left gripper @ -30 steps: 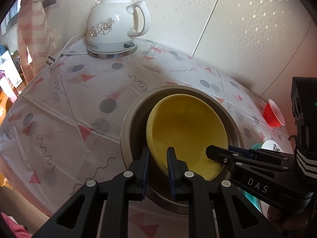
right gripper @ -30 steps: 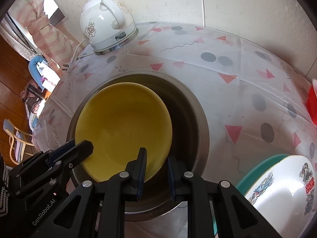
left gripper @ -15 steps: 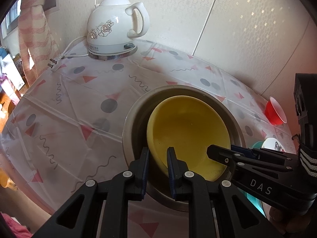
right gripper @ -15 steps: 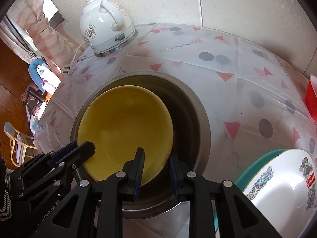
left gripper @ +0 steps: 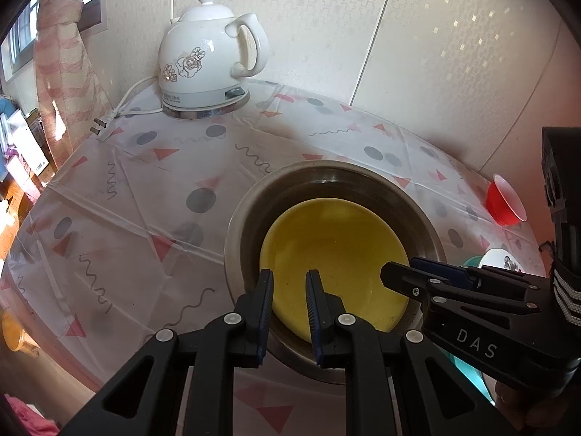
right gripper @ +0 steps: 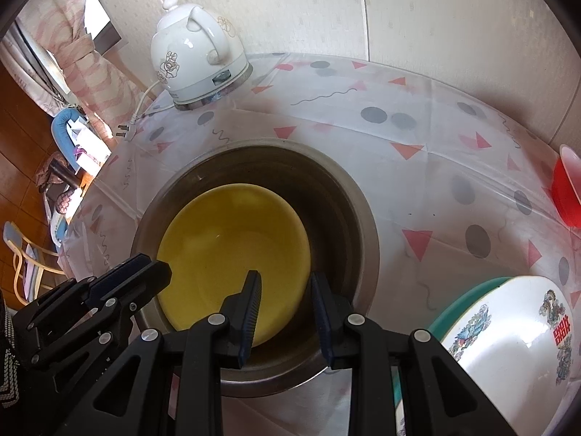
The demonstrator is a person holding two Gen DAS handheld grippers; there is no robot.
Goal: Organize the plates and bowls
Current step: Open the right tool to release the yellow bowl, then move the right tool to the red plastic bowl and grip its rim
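yellow bowl (left gripper: 337, 254): sits inside the steel bowl (left gripper: 250, 218), lower centre of both views, off-centre toward the steel bowl's left wall in the right-wrist view.
steel bowl: on the table (left gripper: 127, 196), which carries a clear cover printed with dots and triangles.
left gripper (left gripper: 289, 290): bottom centre of the left-wrist view, jaws narrow. They straddle the yellow bowl's near rim; the left pad sits close to the rim, contact cannot be told.
right gripper (right gripper: 285, 290): bottom centre of the right-wrist view, jaws opening. Yellow bowl's near rim is between them with a visible gap on the right pad's side; not gripped.
kettle (left gripper: 207, 65): white, upper left of both views, on its base at the table's back by the wall; plug lies loose on the table.
red bowl (right gripper: 568, 189): right edge, on the table.
plate (right gripper: 508, 341): white with printed figures, lower right of the right-wrist view, on something teal.
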